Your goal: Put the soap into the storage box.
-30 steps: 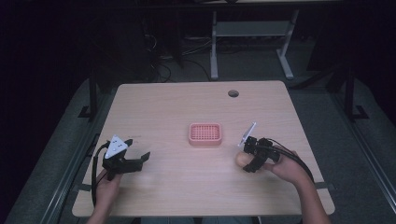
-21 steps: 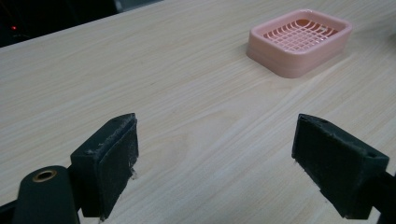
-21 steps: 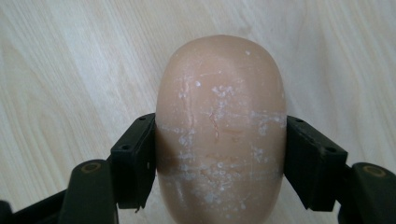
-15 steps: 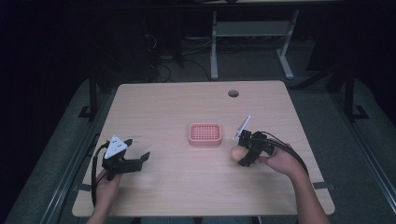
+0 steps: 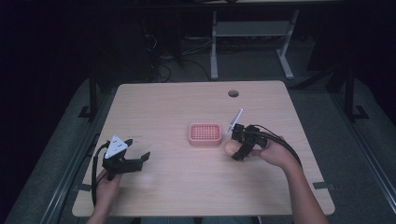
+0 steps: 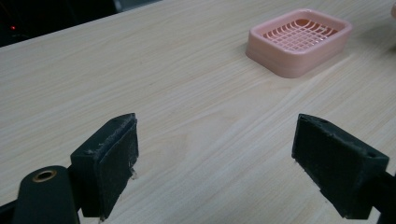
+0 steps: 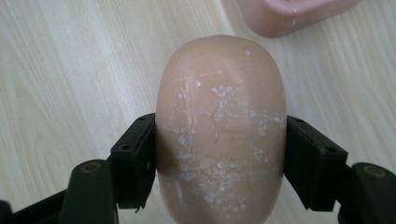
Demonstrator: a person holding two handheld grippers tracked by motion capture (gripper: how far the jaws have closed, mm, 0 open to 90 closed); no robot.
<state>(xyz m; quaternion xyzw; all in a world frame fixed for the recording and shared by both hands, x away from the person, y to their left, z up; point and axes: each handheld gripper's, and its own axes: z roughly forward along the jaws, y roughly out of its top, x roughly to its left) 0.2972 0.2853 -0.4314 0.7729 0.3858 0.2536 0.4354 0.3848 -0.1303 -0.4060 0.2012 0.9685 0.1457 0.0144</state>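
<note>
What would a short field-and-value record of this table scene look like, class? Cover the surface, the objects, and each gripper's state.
surface: wooden table
dish: pink soap dish, grid-bottomed, empty, mid-table
soap: tan oval soap bar, clamped at both sides
right gripper: shut on the soap, just right of the dish
left gripper: open, holding nothing, low over the table's near left

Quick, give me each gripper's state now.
Left gripper: open, jaws wide apart, holding nothing.
Right gripper: closed on the peach-coloured oval bar of soap.
</note>
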